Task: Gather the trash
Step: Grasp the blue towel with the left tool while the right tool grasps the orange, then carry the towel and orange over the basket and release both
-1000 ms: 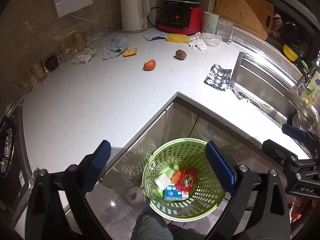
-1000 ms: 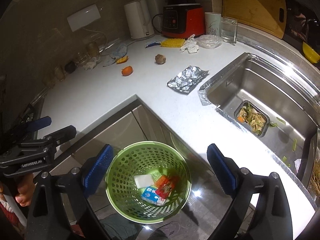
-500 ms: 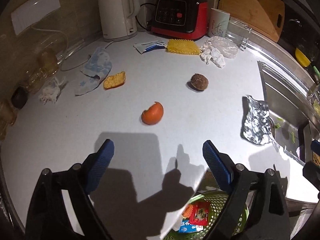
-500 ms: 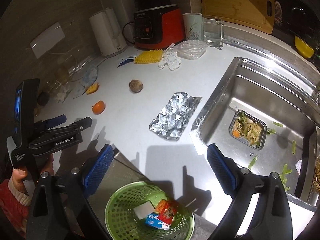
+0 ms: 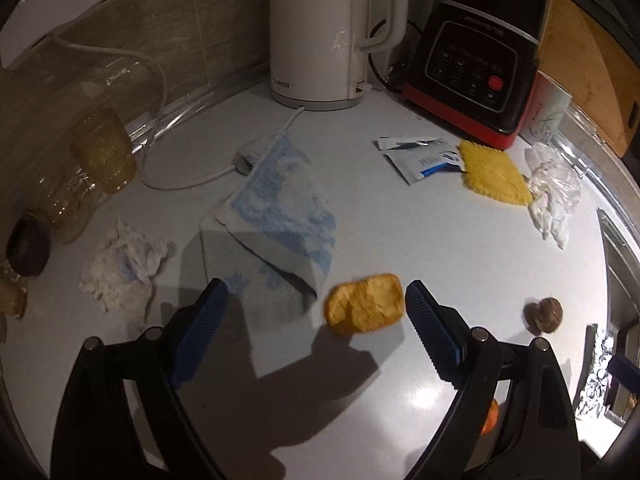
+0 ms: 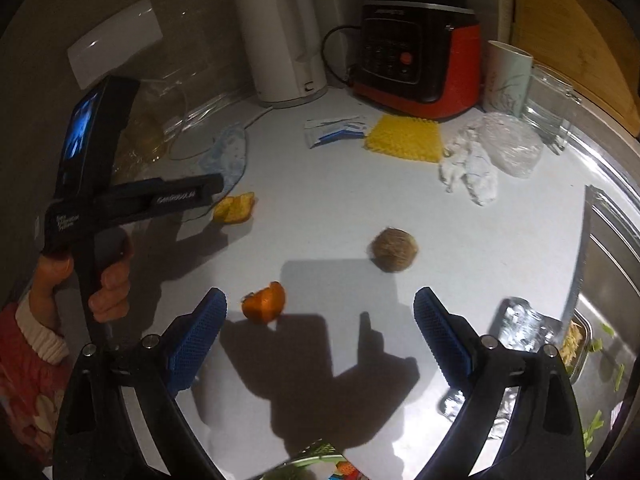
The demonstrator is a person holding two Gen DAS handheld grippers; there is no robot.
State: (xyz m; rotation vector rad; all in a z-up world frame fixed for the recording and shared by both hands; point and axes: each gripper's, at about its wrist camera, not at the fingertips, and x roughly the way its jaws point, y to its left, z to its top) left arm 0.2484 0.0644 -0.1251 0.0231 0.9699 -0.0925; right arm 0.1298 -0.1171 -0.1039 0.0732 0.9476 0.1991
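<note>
1. Left gripper (image 5: 316, 306) open, empty, low over the worktop (image 5: 420, 240); yellow peel piece (image 5: 363, 309) between the fingers, beside the right pad. Risk: catching the blue-white cloth (image 5: 276, 224) just beside.
2. Right gripper (image 6: 320, 312) open, near the orange peel (image 6: 265, 302); may push it away.
3. Compared with one second ago: both moved from above the green basket to the worktop.

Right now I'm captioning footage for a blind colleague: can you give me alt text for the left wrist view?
The open left claw hovers over a white counter, with a piece of orange peel between its blue fingers, close to the right one. A blue-and-white cloth and a crumpled tissue lie beyond, before a white kettle.
</note>
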